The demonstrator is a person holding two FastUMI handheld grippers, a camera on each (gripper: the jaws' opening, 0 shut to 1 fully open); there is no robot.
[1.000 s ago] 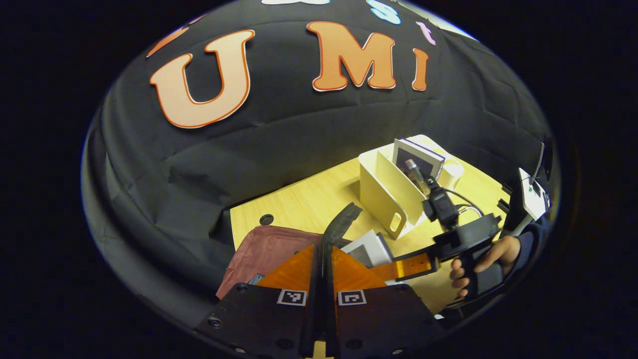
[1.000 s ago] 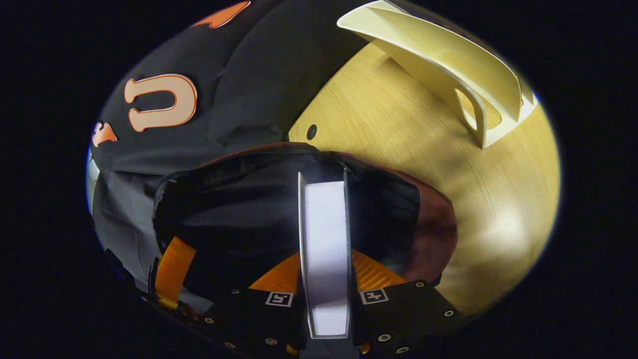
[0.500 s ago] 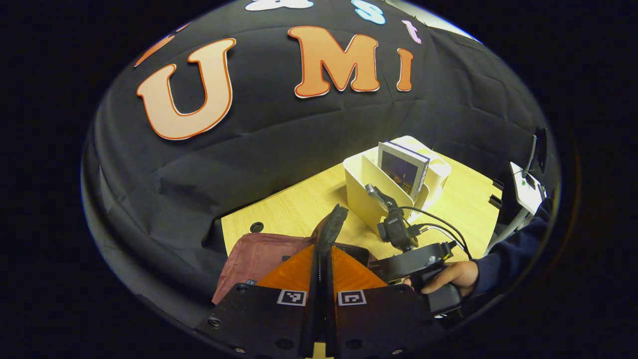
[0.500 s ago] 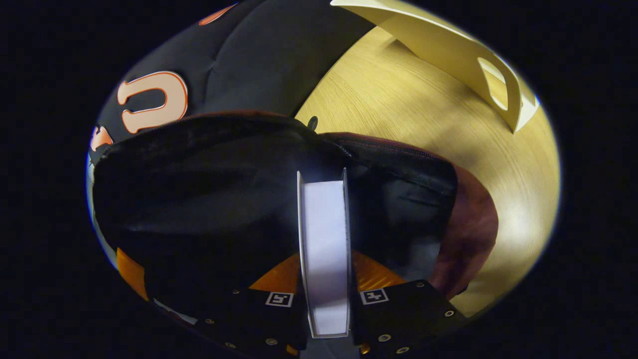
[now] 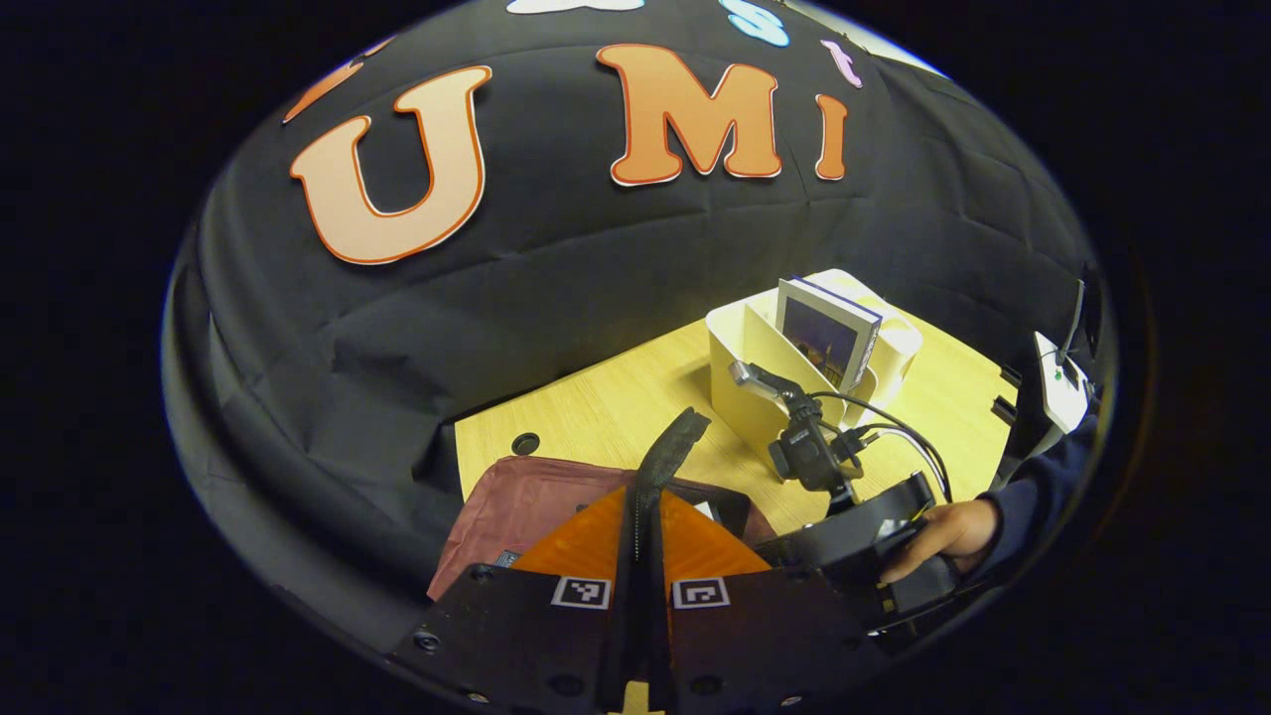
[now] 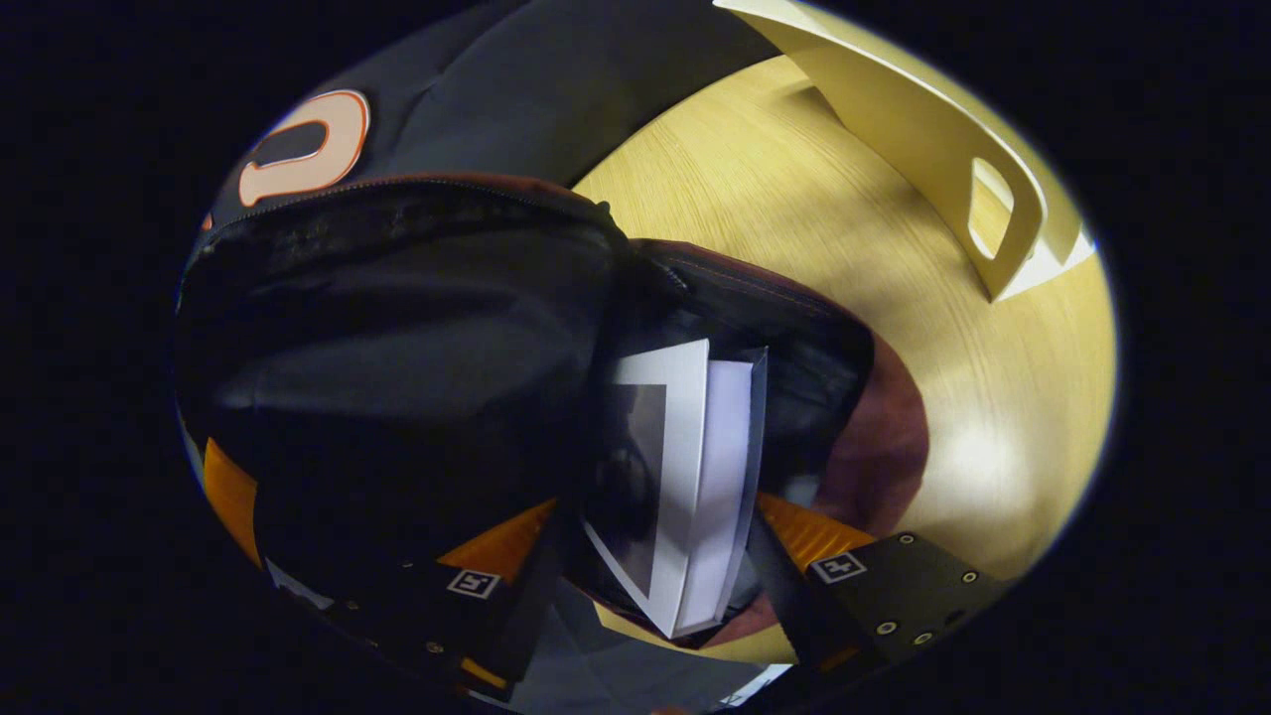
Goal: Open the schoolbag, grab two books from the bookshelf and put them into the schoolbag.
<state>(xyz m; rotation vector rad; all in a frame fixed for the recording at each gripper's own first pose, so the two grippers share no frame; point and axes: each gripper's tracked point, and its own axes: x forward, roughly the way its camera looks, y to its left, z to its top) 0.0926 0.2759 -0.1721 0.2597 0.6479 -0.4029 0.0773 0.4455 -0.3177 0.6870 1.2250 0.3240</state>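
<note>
In the left gripper view my left gripper [image 5: 643,497] is shut on the black edge strip [image 5: 667,452] of the flap of the maroon schoolbag [image 5: 516,501] and holds it up. In the right gripper view the schoolbag [image 6: 884,437] gapes, showing its dark lining. A white book [image 6: 700,477] leans tilted inside the mouth. My right gripper [image 6: 655,516] is open, its fingers spread clear of the book on both sides. The cream bookshelf [image 5: 765,392] stands behind with another book [image 5: 829,333] upright in it. A hand [image 5: 948,526] holds the right gripper [image 5: 854,531] beside the bag.
The wooden table [image 6: 794,218] runs to the black cloth wall. The bookshelf's end wall [image 6: 933,129] with its handle slot is at the upper right. A cable hole [image 5: 525,443] lies behind the bag. A white device [image 5: 1058,387] stands at the table's right edge.
My right gripper has opened and let go of the white book, which now leans loose inside the bag. The left gripper keeps hold of the flap.
</note>
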